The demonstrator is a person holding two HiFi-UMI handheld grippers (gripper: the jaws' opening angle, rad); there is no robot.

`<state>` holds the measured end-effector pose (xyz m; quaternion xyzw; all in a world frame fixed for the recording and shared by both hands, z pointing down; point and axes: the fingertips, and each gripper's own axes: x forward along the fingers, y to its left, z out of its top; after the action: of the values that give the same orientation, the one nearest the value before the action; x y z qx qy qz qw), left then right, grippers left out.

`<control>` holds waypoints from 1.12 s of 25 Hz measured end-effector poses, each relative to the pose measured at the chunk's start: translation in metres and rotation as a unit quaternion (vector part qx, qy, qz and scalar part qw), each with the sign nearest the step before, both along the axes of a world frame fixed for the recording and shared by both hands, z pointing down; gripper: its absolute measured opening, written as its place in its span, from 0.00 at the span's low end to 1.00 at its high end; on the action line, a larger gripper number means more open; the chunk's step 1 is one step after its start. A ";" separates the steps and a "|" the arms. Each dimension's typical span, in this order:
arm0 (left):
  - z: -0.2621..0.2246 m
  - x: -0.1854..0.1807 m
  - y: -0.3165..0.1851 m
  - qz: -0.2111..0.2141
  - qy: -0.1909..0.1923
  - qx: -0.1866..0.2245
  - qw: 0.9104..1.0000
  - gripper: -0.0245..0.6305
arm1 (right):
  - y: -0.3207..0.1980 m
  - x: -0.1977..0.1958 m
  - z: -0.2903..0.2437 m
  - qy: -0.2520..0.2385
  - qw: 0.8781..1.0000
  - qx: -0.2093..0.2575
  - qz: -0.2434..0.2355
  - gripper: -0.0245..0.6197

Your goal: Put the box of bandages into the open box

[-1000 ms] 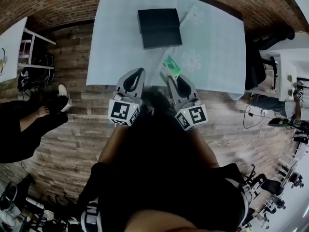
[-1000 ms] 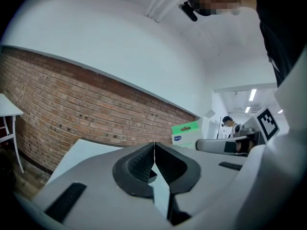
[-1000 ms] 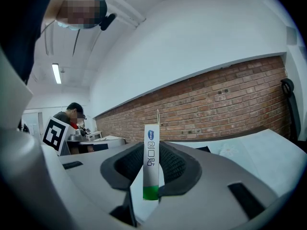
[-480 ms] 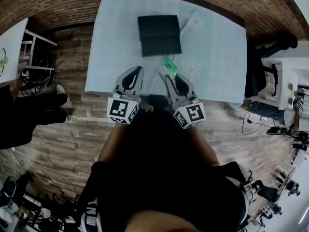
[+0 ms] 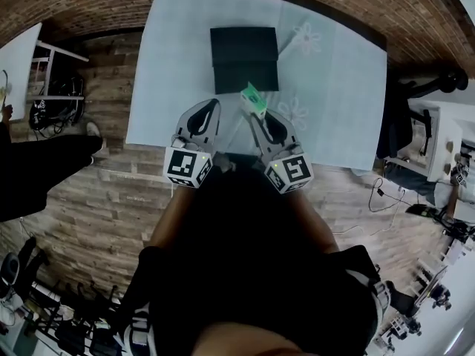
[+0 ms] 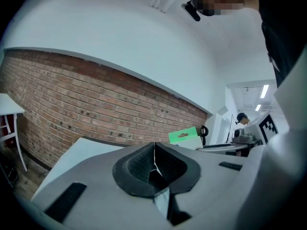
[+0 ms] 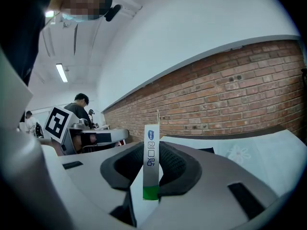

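Green-white bandage box [image 5: 254, 100], one; black box [image 5: 244, 58], one, apparently open.

The surface [image 5: 334, 87] is left bare from the open box [image 5: 237, 47] out to its left and right edges. The middle of the near edge is taken up by the left gripper [image 5: 212, 104] and the right gripper [image 5: 257, 119]. The box of bandages [image 5: 254, 99] is clamped in the right gripper's jaws, just short of the open box.
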<state>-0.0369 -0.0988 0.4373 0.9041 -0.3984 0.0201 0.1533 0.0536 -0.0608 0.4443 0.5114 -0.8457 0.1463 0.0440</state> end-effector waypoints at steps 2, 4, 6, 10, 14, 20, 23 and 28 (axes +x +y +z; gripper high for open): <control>0.005 0.004 -0.009 -0.002 -0.002 -0.005 1.000 0.09 | -0.009 0.004 0.006 -0.001 1.000 -0.005 -0.002 0.21; 0.009 0.009 -0.016 -0.003 -0.005 -0.010 1.000 0.09 | -0.015 0.010 0.012 -0.001 1.000 -0.011 -0.004 0.21; 0.014 0.016 -0.021 -0.002 -0.006 -0.016 1.000 0.09 | -0.021 0.015 0.018 0.000 1.000 -0.016 -0.005 0.21; 0.020 0.023 -0.031 -0.005 -0.010 -0.024 1.000 0.09 | -0.036 0.022 0.029 0.010 1.000 -0.026 -0.007 0.21; 0.028 0.028 -0.043 -0.007 -0.013 -0.033 0.999 0.09 | -0.051 0.026 0.045 0.031 0.999 -0.035 -0.018 0.21; 0.032 0.034 -0.069 -0.016 -0.015 -0.037 0.999 0.09 | -0.071 0.028 0.073 0.061 0.996 -0.054 -0.043 0.21; 0.036 0.038 -0.078 -0.018 -0.014 -0.041 0.999 0.09 | -0.080 0.031 0.084 0.071 0.994 -0.061 -0.050 0.21; 0.046 0.041 -0.086 -0.019 -0.016 -0.049 0.998 0.09 | -0.094 0.032 0.100 0.109 0.990 -0.060 -0.067 0.21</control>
<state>0.0037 -0.1848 0.4829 0.8874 -0.4162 0.0514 0.1913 0.0851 -0.1547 0.5444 0.4631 -0.8578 0.1365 0.1762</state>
